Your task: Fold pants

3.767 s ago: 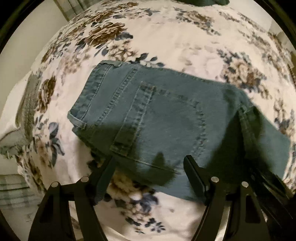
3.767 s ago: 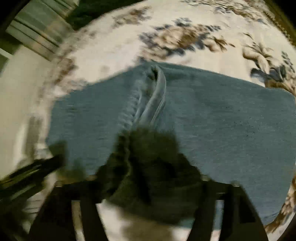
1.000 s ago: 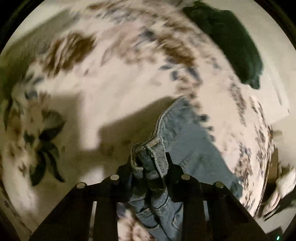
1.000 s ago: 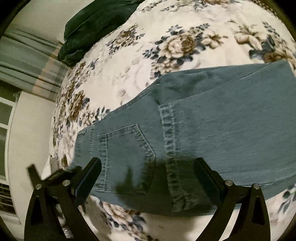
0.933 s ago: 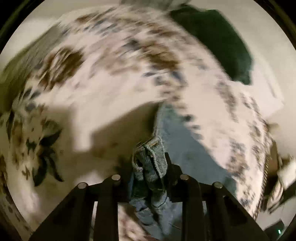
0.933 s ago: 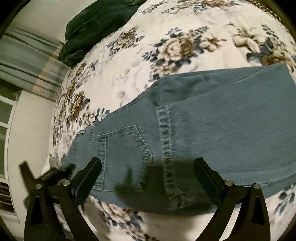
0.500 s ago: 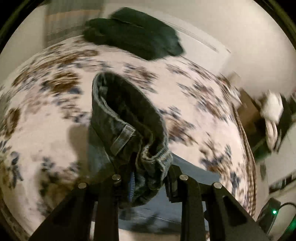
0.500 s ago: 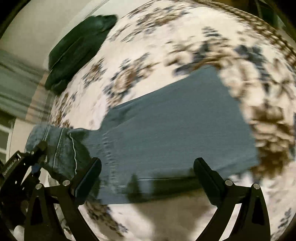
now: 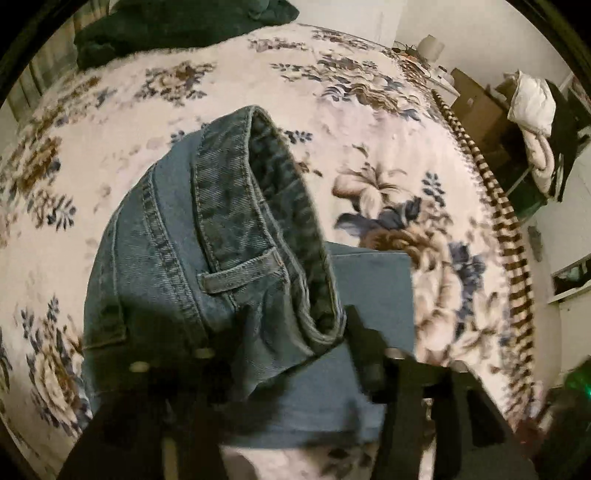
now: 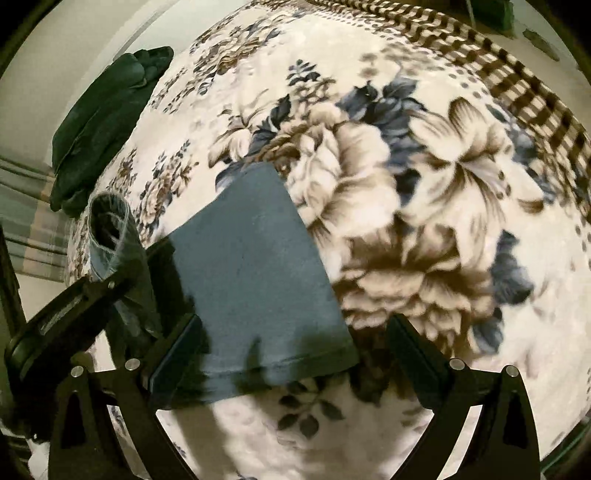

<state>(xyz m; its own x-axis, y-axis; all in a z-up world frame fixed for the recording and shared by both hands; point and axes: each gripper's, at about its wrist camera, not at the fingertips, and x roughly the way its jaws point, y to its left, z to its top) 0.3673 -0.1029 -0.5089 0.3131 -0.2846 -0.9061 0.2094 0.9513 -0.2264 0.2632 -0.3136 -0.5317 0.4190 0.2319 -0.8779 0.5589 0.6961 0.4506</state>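
Blue denim pants (image 9: 207, 258) lie on a floral bedspread (image 9: 388, 129). My left gripper (image 9: 284, 354) is shut on the waistband end, which is lifted and curls open above the leg part (image 9: 373, 291) lying flat below. In the right wrist view the leg part (image 10: 255, 284) lies flat with its hem near the lower middle. My right gripper (image 10: 295, 354) is open and empty, its fingers either side of that hem end. The left gripper with the raised waistband (image 10: 110, 229) shows at the left there.
A dark green folded garment (image 10: 99, 122) lies at the bed's far corner, also in the left wrist view (image 9: 177, 26). A striped blanket border (image 10: 517, 92) marks the bed's edge. Boxes and a white bundle (image 9: 532, 103) stand beside the bed. Curtains (image 10: 22, 206) hang at left.
My left gripper has lifted the waistband end and carried it over toward the leg ends. My right gripper has moved along the legs to the hem end, still open.
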